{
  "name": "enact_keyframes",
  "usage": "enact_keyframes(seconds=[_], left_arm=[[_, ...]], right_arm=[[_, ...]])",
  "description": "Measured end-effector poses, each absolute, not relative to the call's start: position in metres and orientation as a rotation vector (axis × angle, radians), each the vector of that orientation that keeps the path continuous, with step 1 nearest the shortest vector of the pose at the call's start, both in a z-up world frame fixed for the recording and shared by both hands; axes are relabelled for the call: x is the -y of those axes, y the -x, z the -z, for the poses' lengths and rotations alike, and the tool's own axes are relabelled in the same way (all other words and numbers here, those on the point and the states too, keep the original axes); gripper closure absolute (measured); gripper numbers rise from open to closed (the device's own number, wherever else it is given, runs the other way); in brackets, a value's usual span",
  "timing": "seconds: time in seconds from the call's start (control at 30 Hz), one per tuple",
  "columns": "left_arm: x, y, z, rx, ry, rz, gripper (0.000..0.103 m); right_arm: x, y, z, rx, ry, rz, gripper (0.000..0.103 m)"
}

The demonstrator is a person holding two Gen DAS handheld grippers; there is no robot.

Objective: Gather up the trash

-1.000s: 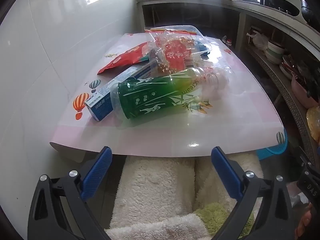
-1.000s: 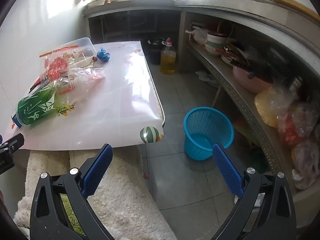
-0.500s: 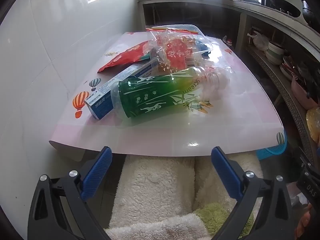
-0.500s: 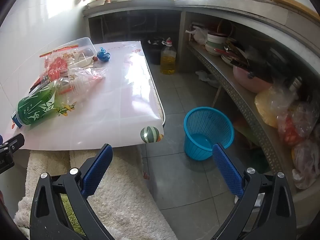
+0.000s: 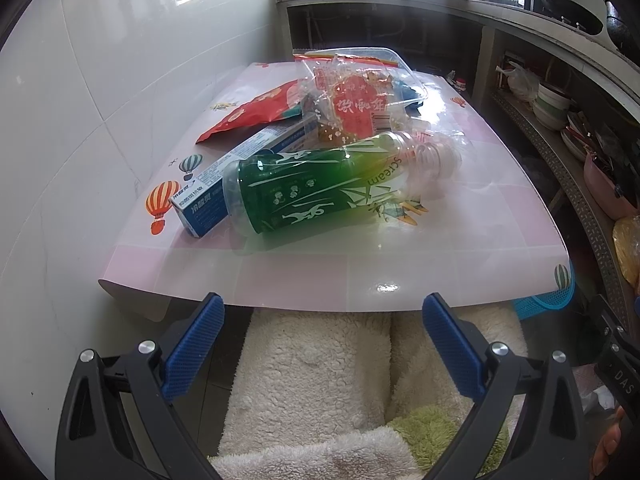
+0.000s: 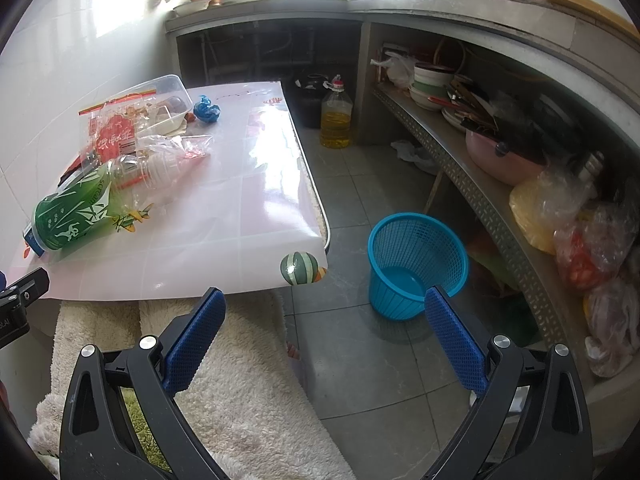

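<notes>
The left gripper (image 5: pixel 322 344) has edged closer to the green-labelled clear plastic bottle (image 5: pixel 316 194); both it and the right gripper (image 6: pixel 324 342) stay wide apart, empty.

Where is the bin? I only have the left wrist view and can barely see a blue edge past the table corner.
Observer: The blue basket stands upright on the floor tiles, right of the table.
Operator: Anything in it?
Observer: It looks empty; its bare bottom shows.
Operator: Any trash behind the clear container that I can't see?
Observer: A crumpled blue wrapper lies beside the clear container, on the table.
Operator: Is the right gripper free?
Observer: Yes, the right gripper is open and holds nothing.
</notes>
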State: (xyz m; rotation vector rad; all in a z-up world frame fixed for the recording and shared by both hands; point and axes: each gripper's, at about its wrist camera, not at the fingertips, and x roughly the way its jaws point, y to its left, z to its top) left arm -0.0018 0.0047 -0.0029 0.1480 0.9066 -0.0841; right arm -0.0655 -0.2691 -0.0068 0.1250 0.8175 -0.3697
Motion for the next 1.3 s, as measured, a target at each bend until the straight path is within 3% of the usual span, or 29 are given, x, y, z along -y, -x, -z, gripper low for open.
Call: enact_keyframes(seconds=[1.3], left_arm=[[-0.0095,0.0018,0.0081,-0.915,-0.152,0.08,0.006]], right_arm=[[0.2707,0.0662,0.0077,-0.817,-0.13,0.368,0.008]])
